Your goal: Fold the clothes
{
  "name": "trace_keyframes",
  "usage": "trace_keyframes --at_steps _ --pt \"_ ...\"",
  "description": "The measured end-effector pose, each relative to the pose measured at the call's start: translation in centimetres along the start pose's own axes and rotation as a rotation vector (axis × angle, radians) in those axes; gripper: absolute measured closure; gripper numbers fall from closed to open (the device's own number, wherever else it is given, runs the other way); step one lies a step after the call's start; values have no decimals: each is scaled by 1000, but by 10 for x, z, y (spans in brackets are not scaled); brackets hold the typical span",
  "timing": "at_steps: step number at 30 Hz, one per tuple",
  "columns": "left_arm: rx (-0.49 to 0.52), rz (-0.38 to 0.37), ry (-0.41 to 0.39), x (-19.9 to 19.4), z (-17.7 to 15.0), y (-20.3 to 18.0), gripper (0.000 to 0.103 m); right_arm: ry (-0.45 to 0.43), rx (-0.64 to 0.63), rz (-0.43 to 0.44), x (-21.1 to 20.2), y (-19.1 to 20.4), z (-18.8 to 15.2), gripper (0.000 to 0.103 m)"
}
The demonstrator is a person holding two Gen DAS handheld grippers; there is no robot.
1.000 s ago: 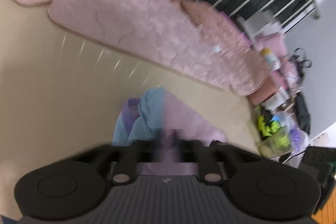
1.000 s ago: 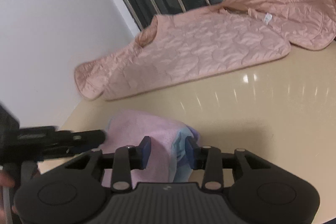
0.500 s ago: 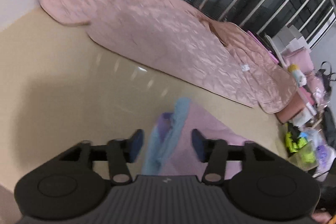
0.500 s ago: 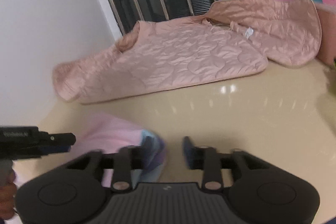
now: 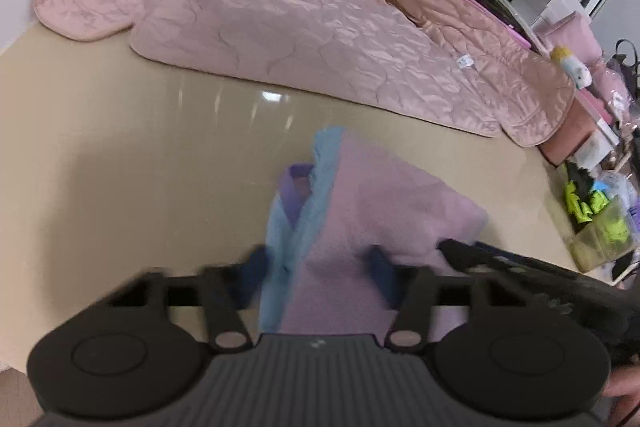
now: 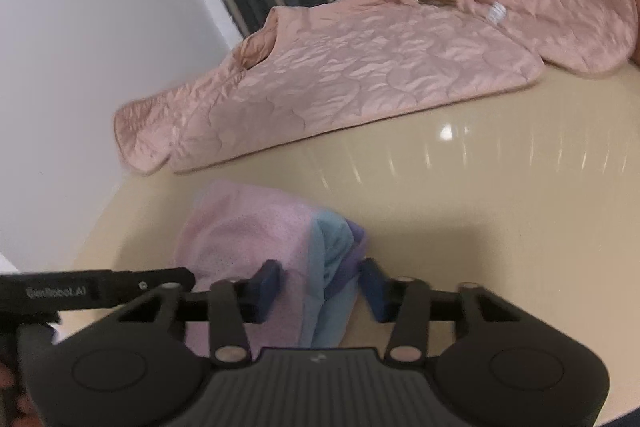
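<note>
A: Left wrist view: the left gripper (image 5: pixel 316 273) is seen with its jaws partly spread astride the small pink, blue and purple garment (image 5: pixel 360 227), which lies bunched near the front edge of the beige table (image 5: pixel 120 147). The jaws have just been closing, with cloth between them; whether the pads already press cannot be told through the blur.

B: The same is seen from the right wrist: the right gripper (image 6: pixel 320 287) straddles the garment's blue and purple edge (image 6: pixel 336 247), its jaws likewise just closing and a gap still showing on the purple side.

A: A re-grasp for a further fold is judged to be in hand. Both pinches must be completed before any lift.

B: The garment's near hem is hidden under both grippers. The quilted pink jacket (image 6: pixel 360 67) along the far edge is untouched.
</note>
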State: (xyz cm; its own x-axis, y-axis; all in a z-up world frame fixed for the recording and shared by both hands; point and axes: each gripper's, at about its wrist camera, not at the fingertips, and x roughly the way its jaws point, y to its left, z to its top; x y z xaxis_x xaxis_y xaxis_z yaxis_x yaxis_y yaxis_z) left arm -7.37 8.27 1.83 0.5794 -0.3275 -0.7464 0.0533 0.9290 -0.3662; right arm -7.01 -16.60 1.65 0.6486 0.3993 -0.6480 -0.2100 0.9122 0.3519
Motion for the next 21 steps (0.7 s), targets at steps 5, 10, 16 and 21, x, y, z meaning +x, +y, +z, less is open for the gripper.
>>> trace_keyframes --at_steps 5,10,16,21 --pt "-41 -11 -30 -2 -4 -3 88 -9 -45 -15 4 8 1 90" --pt "-73 -63 -45 -13 3 -7 97 -63 13 9 -15 -4 15 94" --pt "-4 -107 -112 -14 18 -47 99 -122 -50 -27 -29 -11 38 95" --pt "34 -142 -128 0 30 -80 99 -168 -88 -76 -40 -29 61 95"
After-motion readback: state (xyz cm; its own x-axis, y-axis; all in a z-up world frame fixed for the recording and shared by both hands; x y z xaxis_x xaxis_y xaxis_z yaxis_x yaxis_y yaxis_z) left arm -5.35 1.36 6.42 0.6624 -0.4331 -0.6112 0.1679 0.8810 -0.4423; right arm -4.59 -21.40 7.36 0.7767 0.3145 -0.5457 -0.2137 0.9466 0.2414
